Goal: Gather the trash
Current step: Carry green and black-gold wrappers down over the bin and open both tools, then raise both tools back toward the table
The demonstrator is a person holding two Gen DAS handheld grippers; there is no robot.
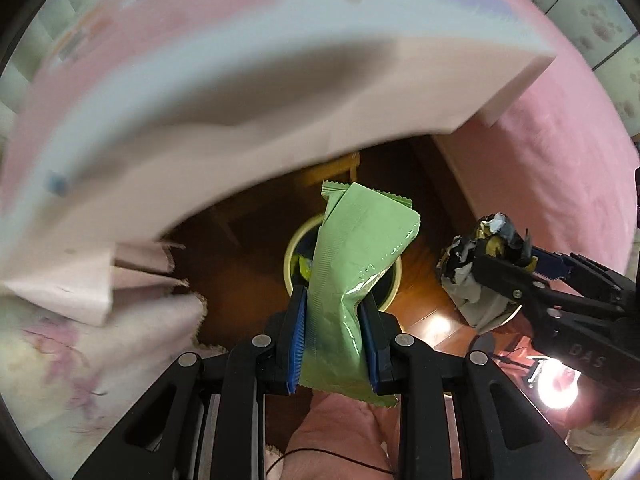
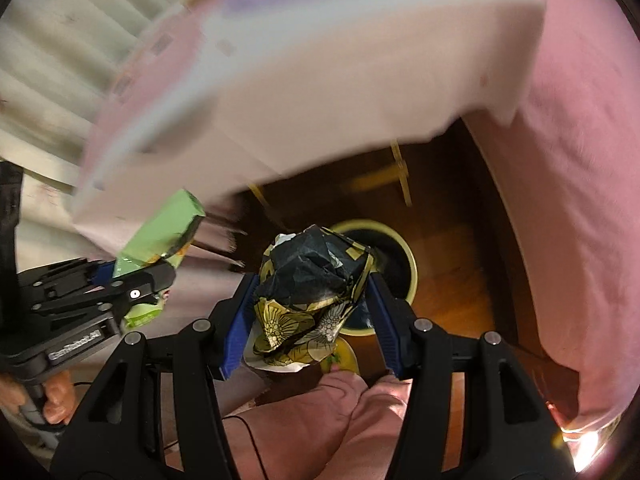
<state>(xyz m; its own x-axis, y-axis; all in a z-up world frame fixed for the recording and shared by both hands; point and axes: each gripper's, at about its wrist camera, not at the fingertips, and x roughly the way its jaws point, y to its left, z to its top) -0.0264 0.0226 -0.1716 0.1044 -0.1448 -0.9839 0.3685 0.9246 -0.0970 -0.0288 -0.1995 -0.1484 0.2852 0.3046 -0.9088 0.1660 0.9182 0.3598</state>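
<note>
My left gripper [image 1: 332, 308] is shut on a flat green snack wrapper [image 1: 360, 248] that sticks up between its blue pads. Directly beneath it on the dark wooden floor stands a round cream-rimmed bin [image 1: 290, 256]. My right gripper [image 2: 312, 292] is shut on a crumpled ball of dark paper with yellow flower print [image 2: 316, 276]; the bin [image 2: 408, 256] lies just behind and to the right of it. In the left wrist view the right gripper [image 1: 500, 256] and its paper ball [image 1: 464, 276] hang to the right of the bin. The right wrist view has the left gripper [image 2: 160, 268] with the green wrapper [image 2: 160, 232] at the left.
A table edge draped in a pale pink and blue cloth [image 1: 240, 92] overhangs the bin on the upper left. A pink bedspread [image 1: 560, 168] fills the right. Wooden chair legs [image 2: 396, 172] stand behind the bin. A person's pink-trousered legs [image 2: 340, 420] are below. A bright light [image 1: 558, 388] glares at the lower right.
</note>
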